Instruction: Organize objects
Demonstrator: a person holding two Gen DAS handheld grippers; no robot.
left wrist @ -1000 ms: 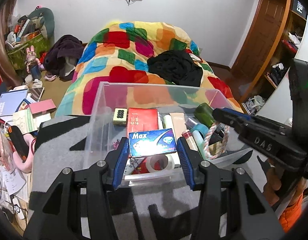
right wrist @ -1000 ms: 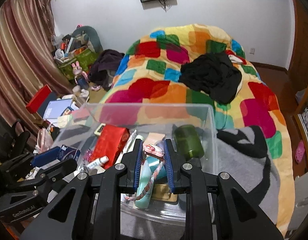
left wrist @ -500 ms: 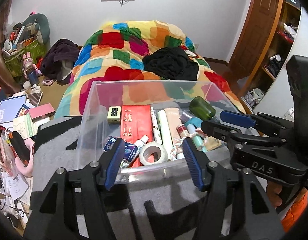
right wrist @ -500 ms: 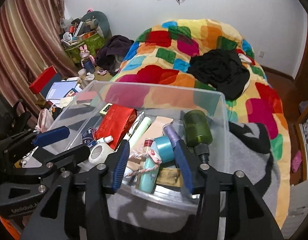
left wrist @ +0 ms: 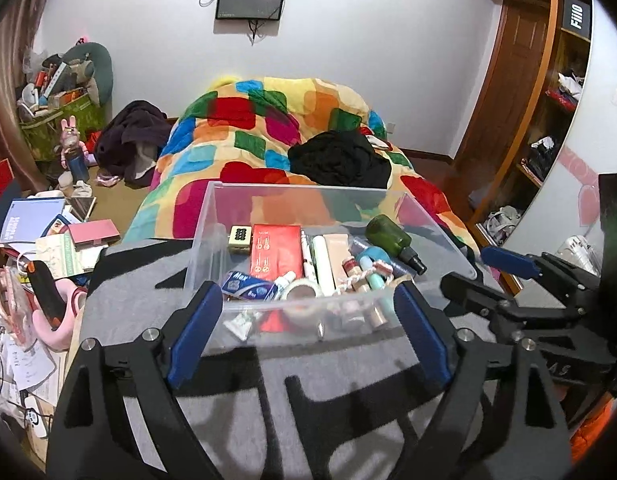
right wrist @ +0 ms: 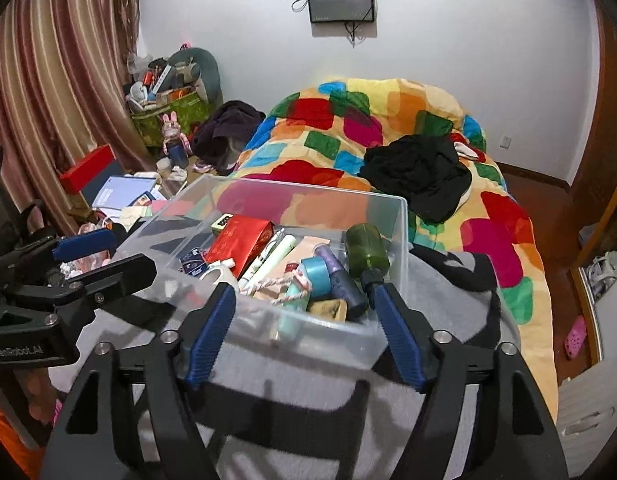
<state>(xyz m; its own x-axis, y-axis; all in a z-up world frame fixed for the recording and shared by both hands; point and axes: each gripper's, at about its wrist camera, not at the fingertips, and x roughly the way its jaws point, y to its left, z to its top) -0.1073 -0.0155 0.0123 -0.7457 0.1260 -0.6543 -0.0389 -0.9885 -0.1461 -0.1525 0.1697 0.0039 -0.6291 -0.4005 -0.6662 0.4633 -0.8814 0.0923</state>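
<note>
Clear plastic bin (left wrist: 308,200) sits on a gray-and-black blanket (left wrist: 348,380) at the foot of a bed with a patchwork quilt (left wrist: 276,128). The blue Max box (left wrist: 248,286) and rope-wrapped teal tube (right wrist: 296,292), gripped 1 second ago, now lie inside. Left gripper (left wrist: 306,328) and right gripper (right wrist: 304,332) have just been opening; both stand released, empty.

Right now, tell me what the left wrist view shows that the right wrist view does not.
Left wrist only: wooden shelves with a black Fiiio box.

Right wrist only: striped curtain and a pink shoe on the floor.

Both: the clear bin of small items, the green bottle, the colourful quilt, and both claws, left and right, open with nothing between them.
</note>
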